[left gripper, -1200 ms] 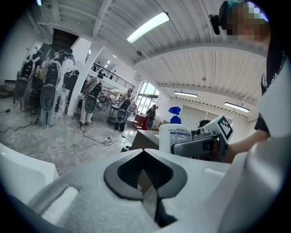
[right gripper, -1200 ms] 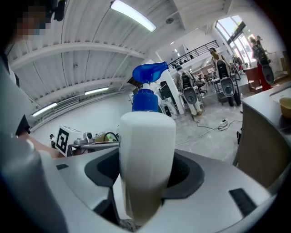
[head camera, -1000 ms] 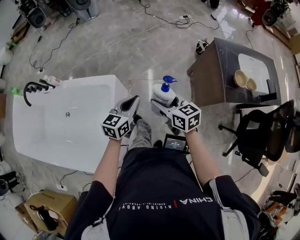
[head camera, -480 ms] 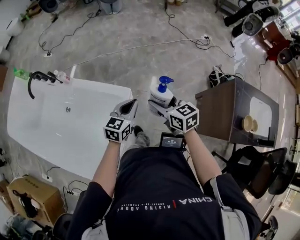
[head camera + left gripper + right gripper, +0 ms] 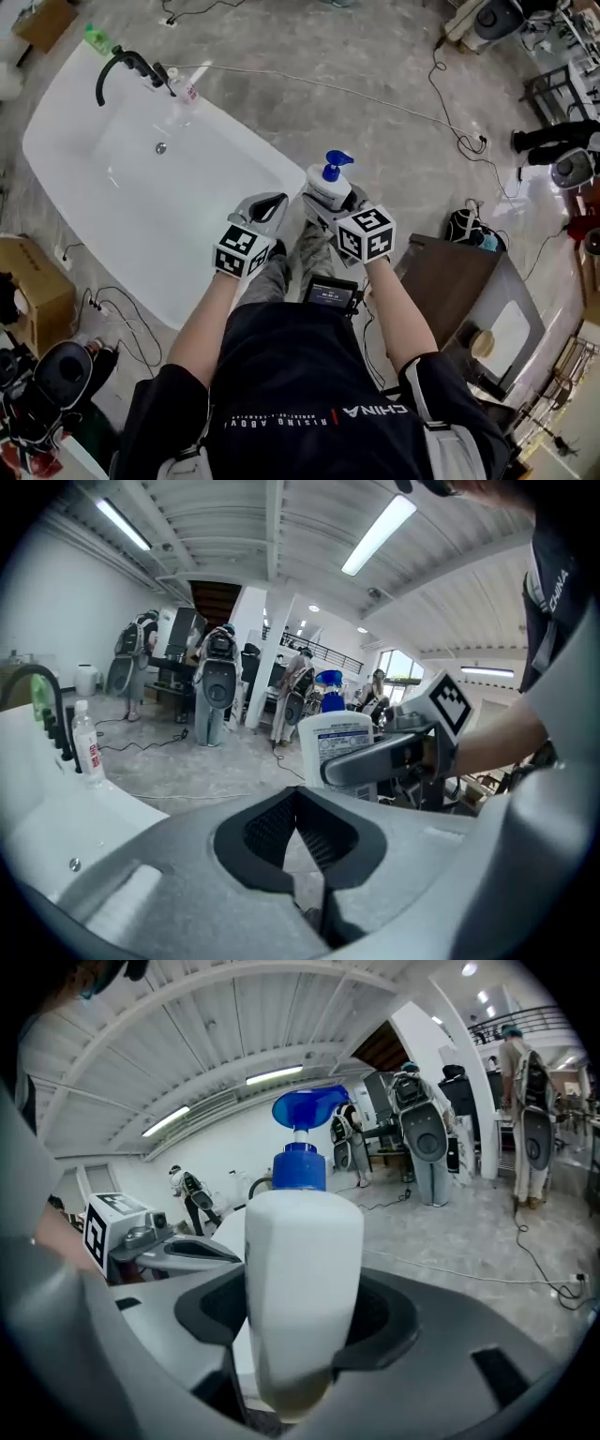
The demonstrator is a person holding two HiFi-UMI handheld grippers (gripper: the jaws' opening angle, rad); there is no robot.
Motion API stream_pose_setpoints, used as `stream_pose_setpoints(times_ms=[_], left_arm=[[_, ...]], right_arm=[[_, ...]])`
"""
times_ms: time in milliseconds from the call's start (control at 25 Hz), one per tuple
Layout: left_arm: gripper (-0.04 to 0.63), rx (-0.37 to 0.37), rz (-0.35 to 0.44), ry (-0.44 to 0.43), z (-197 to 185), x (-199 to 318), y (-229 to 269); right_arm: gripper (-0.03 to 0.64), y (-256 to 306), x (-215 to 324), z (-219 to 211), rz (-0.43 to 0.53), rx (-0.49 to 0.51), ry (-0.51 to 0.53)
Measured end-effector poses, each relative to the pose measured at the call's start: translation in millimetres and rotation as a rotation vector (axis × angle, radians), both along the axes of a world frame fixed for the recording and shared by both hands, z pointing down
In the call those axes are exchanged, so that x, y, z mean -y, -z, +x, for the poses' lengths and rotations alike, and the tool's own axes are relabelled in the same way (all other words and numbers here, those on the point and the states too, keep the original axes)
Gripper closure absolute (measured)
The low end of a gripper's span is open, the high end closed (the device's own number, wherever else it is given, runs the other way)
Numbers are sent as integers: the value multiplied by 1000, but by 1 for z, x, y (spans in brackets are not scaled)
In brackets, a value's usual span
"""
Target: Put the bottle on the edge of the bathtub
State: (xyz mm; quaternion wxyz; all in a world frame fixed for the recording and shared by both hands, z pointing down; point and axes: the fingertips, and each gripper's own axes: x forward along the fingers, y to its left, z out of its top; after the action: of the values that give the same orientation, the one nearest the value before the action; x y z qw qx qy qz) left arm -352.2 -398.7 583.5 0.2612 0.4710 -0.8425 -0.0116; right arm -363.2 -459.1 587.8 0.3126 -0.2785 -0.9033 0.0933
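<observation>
Right gripper (image 5: 330, 200) clamps the upright bottle (image 5: 328, 184), seemingly short of the bathtub (image 5: 112, 206).

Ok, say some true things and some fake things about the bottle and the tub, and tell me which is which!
1. The right claw grips a white bottle with a blue pump. True.
2. The bottle already stands on the edge of the bathtub. False: it is up in the claw, off the bathtub.
3. The left claw holds nothing. True.
4. The bathtub's tap is red. False: it is black.
</observation>
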Motion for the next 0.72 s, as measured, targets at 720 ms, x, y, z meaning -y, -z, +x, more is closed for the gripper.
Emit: stream_pose_setpoints(times_ms=[720], left_arm=[[586, -75, 14, 264, -80, -58, -138]], right_arm=[[339, -188, -89, -157, 104, 20, 145]])
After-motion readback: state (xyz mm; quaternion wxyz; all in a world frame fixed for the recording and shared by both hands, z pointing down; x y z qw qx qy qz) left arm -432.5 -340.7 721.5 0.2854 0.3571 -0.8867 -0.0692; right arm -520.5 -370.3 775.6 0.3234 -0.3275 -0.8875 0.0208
